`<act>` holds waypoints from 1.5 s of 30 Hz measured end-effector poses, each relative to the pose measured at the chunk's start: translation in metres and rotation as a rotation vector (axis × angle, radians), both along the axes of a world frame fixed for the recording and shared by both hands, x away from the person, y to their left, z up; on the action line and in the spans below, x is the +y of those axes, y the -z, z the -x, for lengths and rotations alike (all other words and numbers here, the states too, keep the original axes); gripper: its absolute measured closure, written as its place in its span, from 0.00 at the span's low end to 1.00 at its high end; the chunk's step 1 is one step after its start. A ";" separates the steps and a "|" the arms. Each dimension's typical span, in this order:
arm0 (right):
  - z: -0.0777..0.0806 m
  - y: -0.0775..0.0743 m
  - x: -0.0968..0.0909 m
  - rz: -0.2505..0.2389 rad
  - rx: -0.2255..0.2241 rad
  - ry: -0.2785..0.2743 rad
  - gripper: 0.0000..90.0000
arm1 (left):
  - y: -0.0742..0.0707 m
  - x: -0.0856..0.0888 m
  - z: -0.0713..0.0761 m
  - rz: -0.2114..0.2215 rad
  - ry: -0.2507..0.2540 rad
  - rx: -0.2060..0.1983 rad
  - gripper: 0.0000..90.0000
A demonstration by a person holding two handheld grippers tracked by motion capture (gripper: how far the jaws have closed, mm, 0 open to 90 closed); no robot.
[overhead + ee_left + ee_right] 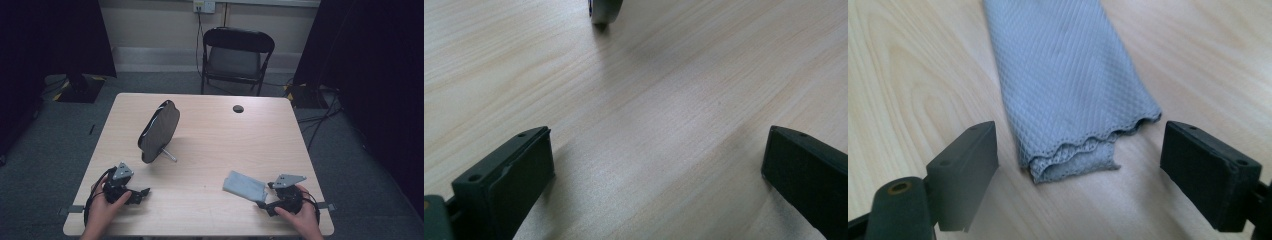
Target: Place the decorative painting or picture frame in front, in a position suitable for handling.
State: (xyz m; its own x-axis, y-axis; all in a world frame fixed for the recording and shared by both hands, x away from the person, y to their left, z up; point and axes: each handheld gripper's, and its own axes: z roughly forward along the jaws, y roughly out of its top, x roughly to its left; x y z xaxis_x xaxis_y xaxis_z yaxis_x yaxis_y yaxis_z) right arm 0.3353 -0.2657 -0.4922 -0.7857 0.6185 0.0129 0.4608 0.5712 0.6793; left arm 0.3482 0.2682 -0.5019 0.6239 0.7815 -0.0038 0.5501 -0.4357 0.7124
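Likely step, cloth pickup: right gripper (1080, 170) wide open, empty, straddling cloth (1068, 85) end at frame centre; lower, close across both layers; left gripper (656, 175) open, empty.

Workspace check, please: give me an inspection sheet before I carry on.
Surface: wooden table, with a dark round hole near the far edge.
Job's things: dark mirror propped tilted on a stand; folded grey cloth lying flat.
Clutter: nothing seen.
Grippers: left gripper open over bare wood; right gripper open, jaws either side of the cloth's near end.
Cables: on the floor right of the table.
Surroundings: black folding chair, wall socket, dark curtains.
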 end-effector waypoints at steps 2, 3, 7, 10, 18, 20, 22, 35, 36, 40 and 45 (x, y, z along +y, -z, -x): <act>0.000 0.001 0.001 -0.002 -0.009 0.005 0.15 | 0.000 0.000 0.000 0.000 0.000 0.000 0.00; 0.000 0.001 0.002 -0.004 -0.013 0.009 0.14 | 0.000 0.000 0.000 0.000 0.000 0.000 0.00; 0.000 0.007 -0.002 -0.058 -0.045 0.019 0.14 | 0.000 0.000 0.001 -0.001 -0.006 0.000 0.00; 0.001 0.007 -0.002 -0.054 -0.051 0.021 0.14 | 0.000 0.000 0.001 -0.001 -0.005 0.001 0.00; -0.001 0.007 -0.001 -0.054 -0.052 0.030 0.14 | -0.005 0.000 0.003 0.026 -0.047 -0.003 0.22; -0.001 0.007 -0.001 -0.055 -0.051 0.033 0.14 | -0.006 0.000 0.003 0.014 -0.045 0.002 0.23; -0.001 0.007 -0.001 -0.055 -0.052 0.033 0.14 | -0.007 0.001 0.002 0.011 -0.041 0.008 0.26; -0.001 0.007 -0.001 -0.055 -0.053 0.033 0.14 | -0.023 0.003 -0.007 0.102 -0.093 -0.001 0.26; -0.001 0.007 -0.001 -0.055 -0.053 0.034 0.14 | -0.023 0.002 -0.009 0.106 -0.095 -0.010 0.26; -0.001 0.007 -0.001 -0.055 -0.053 0.035 0.14 | -0.026 -0.005 -0.021 0.125 -0.121 -0.049 0.30; -0.001 0.007 -0.001 -0.055 -0.053 0.036 0.14 | -0.030 -0.009 -0.028 0.113 -0.142 -0.066 0.38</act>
